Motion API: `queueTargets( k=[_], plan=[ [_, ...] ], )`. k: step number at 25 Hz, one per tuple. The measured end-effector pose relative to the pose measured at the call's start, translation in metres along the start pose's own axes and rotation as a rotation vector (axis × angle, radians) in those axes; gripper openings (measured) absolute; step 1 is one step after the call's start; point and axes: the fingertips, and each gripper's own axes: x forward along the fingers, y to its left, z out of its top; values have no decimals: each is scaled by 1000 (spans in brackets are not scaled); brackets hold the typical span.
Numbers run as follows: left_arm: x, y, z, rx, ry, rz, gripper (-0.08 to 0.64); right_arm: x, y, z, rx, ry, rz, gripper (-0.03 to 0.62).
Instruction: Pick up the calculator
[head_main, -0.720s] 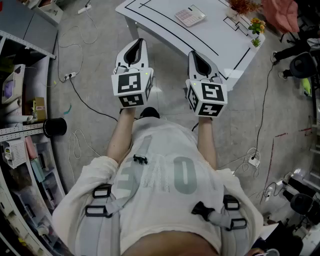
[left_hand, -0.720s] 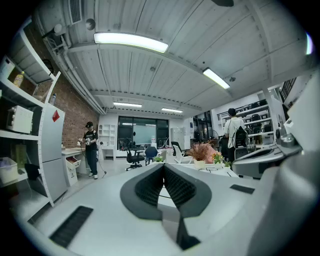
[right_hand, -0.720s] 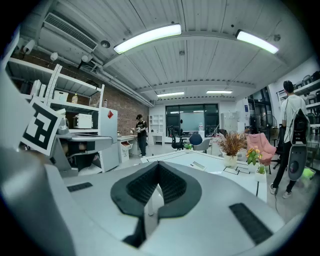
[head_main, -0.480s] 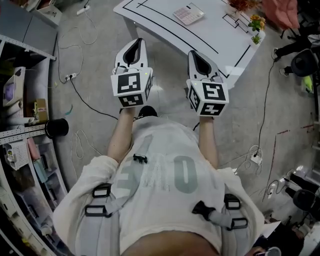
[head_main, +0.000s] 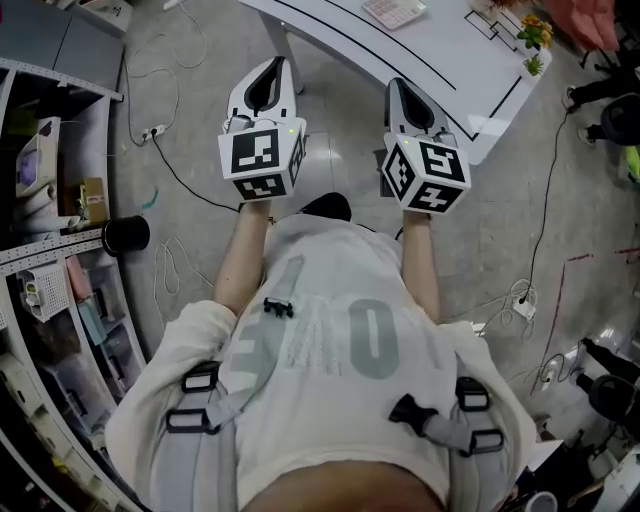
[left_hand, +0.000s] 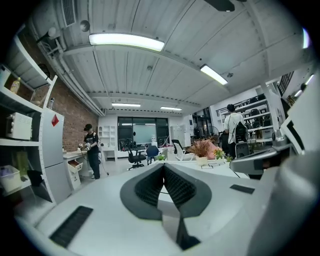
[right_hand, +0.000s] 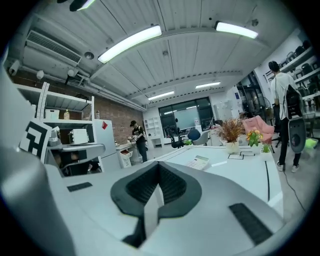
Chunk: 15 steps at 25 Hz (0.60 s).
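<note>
While the calculator (head_main: 393, 10) lies at the upper edge of the frame on the white counter (head_main: 450, 60), the left gripper (head_main: 277, 66) and right gripper (head_main: 396, 88) hang short of it, fingers together, empty. Arriving unopened would likely shove it away. Potted flowers (head_main: 537, 30) stand at upper right; nothing seems to block the reach.

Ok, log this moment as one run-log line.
phase: pre-grasp | left tool: shut, empty | right tool: shut, empty | calculator: on table, untouched

Potted flowers (head_main: 537, 30) stand on the white table (head_main: 445, 55).
</note>
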Motion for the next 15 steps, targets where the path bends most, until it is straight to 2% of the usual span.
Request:
queueTargets(
  k=[6,12,15],
  plan=[
    [-19,30,-6,-30,-11,63,20,0,34,-12,-57,38,70,8],
    [-11,41,-14,-54,-16,85,20,-1,21,-15,-54,39,57,8],
    [4,35,-10,-62,-38,62,20,2,8,-7,-60,14,37,8]
  ],
)
